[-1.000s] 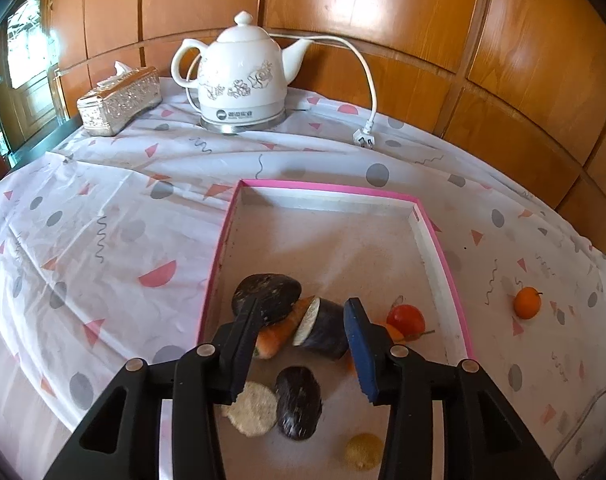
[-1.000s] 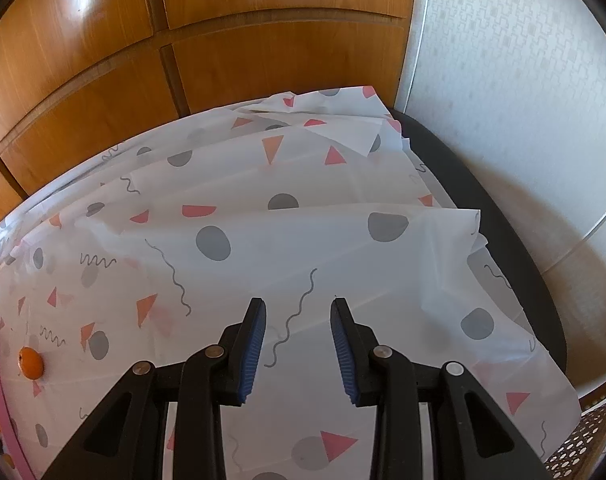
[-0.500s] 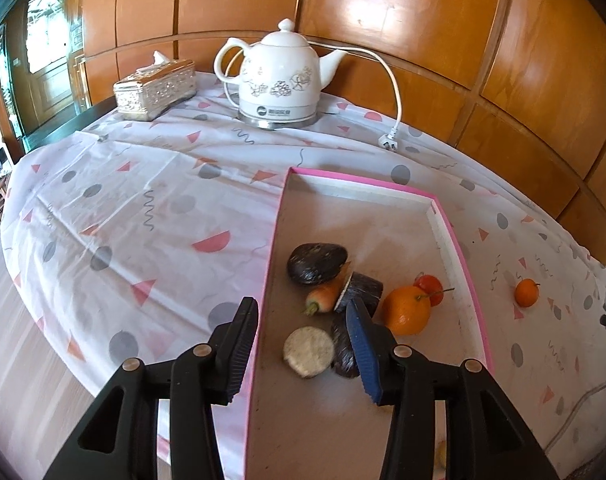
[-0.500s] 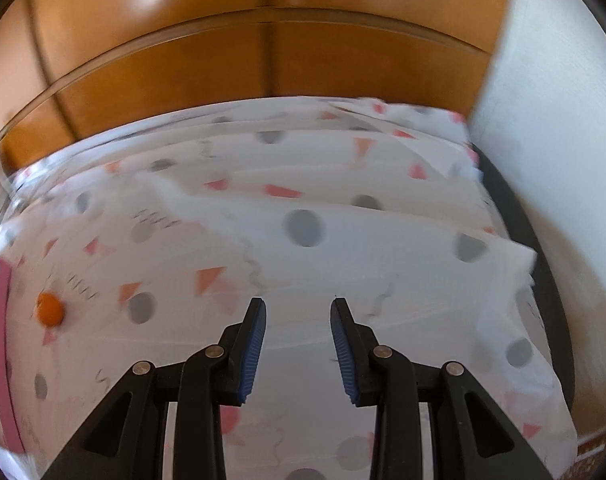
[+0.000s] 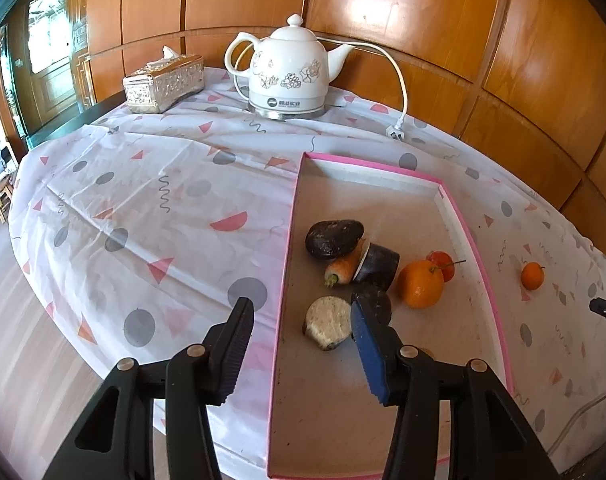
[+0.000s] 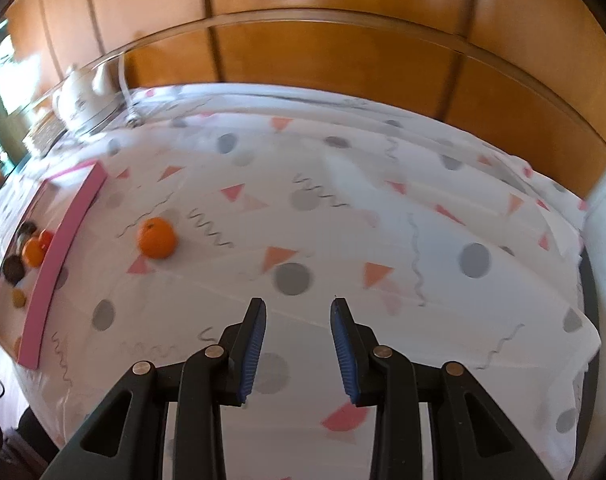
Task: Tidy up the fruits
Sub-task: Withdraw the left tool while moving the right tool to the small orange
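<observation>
A home dining room, by the look of it: a round table [image 5: 115, 216] under a patterned cloth, backed by wood-panelled walls [image 5: 423, 20]. Behind it stand a ceramic electric kettle [image 5: 289, 68] (unplugged) and a tissue box [image 5: 163, 83] to the kettle's left.

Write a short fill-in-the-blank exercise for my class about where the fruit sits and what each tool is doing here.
1. The small orange lies on the tablecloth, ____ the pink-rimmed tray.
2. The large orange in the tray touches a ____ tomato.
3. The right tool holds ____.
4. Both it and the left tool have their jaws ____.

Missing words: outside; red; nothing; open
</observation>
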Demonstrator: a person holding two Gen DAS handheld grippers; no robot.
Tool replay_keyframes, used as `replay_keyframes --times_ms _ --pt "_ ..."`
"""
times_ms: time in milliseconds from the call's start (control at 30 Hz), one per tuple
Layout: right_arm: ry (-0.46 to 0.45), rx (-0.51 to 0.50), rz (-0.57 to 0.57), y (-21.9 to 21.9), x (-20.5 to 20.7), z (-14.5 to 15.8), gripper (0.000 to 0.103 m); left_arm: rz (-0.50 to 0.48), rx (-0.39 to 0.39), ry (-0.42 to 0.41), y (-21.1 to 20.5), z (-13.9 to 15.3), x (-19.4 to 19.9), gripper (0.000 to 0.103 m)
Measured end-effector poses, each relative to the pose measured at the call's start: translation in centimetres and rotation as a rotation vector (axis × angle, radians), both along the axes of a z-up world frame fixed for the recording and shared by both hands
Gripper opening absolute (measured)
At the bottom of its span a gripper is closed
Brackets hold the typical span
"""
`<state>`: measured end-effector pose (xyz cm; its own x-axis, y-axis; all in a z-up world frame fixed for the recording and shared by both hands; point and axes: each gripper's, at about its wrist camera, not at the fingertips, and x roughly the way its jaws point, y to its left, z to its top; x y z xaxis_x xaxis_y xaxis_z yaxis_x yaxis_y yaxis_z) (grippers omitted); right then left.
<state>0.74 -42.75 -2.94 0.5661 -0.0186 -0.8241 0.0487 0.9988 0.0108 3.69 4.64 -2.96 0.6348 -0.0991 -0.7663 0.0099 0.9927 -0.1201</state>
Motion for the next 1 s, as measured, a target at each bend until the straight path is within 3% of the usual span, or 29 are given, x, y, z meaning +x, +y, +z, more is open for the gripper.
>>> replay_keyframes --times_ms 333,467,1000 --pt "0.042 0.018 0.146 5.2 2.6 -0.2 0.034 -0.012 0.021 -0.019 0.2 0.2 -0.7 0.054" --pt "0.055 0.027 0.184 7.7 4.4 -0.6 0.046 -0.017 0.027 -0.024 0.3 0.3 -1.0 0.055" --pt "0.108 0.014 0.155 11.1 9.7 -3.5 0.046 0.013 0.005 -0.013 1.3 0.1 -1.3 0.063"
